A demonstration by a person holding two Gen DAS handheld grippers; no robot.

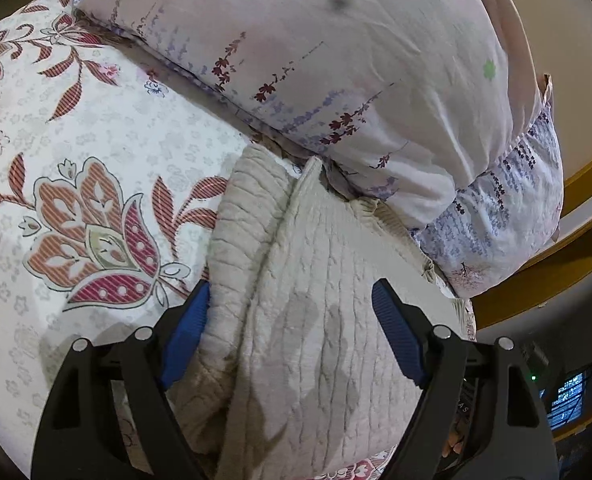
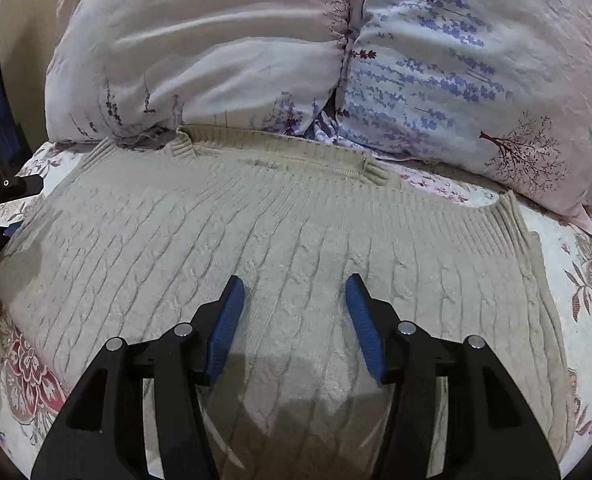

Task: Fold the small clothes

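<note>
Both claws, left (image 1: 289, 304) & right (image 2: 293, 290), open, empty, over beige cable-knit sweater (image 2: 255, 232).

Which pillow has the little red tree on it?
The blue-flowered pillow on the right; its red tree sits near its lower corner. The pinkish pillow beside it shows only thin flower sprigs.

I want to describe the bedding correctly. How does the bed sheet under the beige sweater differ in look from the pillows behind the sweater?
The bed sheet is white with large red and pink flowers; the pillows are pale pink and light blue with thin purple and dark red sprigs. The bed sheet lies flat under the beige sweater; the pillows bulge, puffed and creased, behind the sweater's ribbed edge. Both are floral fabric.
</note>
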